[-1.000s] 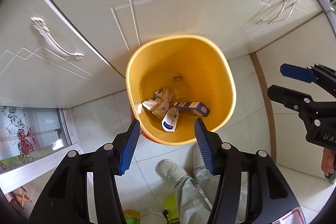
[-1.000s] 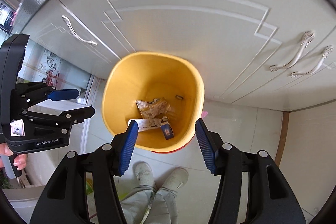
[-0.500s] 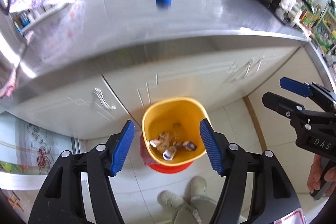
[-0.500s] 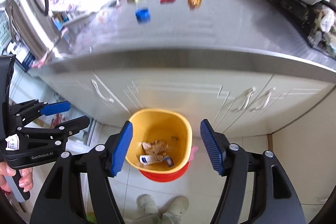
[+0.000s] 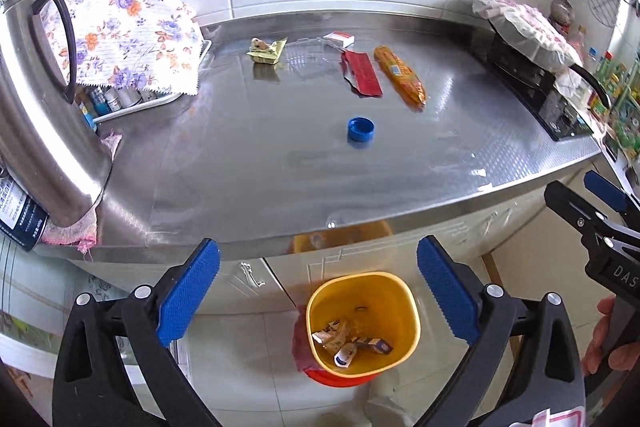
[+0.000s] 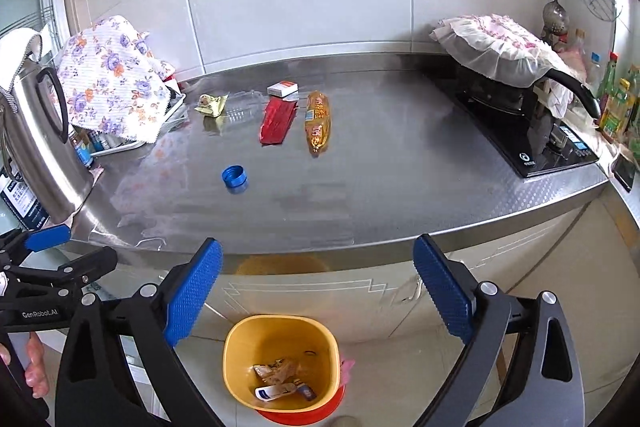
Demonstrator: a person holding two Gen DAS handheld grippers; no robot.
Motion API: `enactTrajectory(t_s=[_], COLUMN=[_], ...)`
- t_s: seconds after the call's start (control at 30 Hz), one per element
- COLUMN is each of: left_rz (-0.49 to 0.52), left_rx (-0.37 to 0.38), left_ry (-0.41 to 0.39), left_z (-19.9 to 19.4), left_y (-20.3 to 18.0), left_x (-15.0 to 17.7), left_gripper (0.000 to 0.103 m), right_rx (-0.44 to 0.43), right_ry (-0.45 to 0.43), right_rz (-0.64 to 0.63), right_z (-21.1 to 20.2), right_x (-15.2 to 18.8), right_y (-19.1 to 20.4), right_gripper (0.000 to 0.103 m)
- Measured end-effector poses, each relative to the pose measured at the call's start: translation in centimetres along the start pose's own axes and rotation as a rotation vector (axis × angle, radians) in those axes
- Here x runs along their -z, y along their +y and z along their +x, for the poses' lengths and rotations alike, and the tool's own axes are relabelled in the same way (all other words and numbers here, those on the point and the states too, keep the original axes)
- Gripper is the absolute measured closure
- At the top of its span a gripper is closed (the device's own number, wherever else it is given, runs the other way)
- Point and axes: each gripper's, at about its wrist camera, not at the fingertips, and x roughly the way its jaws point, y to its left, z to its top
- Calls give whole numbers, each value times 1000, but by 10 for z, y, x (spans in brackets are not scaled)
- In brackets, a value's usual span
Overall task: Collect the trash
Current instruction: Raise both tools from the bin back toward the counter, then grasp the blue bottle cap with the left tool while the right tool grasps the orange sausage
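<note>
Both tongs, left and right, are gaping empty, ribbed pads framing the brushed-steel counter; round blue cap is lying centre-frame.

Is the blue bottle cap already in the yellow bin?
No, the blue bottle cap lies on the steel counter, while the yellow bin stands on the floor below.

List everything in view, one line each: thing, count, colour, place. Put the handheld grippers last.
bottle cap: 1, blue, counter middle
snack packet: 1, orange, counter back
foil wrapper: 1, red, beside snack packet
crumpled wrapper: 1, yellow, counter back
small box: 1, white-red, counter back
bin: 1, yellow, floor, holds trash
kettle: 1, steel, counter left
floral cloth: 1, covering rack
stove: 1, black, right
left gripper: jaws open, empty
right gripper: jaws open, empty
</note>
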Motion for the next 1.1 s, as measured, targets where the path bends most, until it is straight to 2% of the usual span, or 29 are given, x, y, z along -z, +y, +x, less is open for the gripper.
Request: enactTrajectory(t_s=[0.3, 0.6, 0.87, 1.0, 1.1], left_rz=[-39, -57, -68, -56, -31], left_rx=[28, 61, 77, 56, 34], left_ry=[24, 77, 113, 124, 112], left_z=[44, 107, 147, 161, 164], left_y=[-8, -28, -39, -43, -47], left_x=[-34, -69, -89, -92, -95], left_gripper=[5, 5, 16, 22, 22], right_rx=[62, 19, -18, -32, -42], right_ry=[40, 115, 164, 184, 199], right_rz=[-54, -98, -165, -195, -227], right_z=[56, 144, 204, 228, 242], right_x=[-42, -88, -114, -121, -124], right_y=[-14, -15, -4, 1, 7], right_gripper=[5, 5, 6, 6, 6])
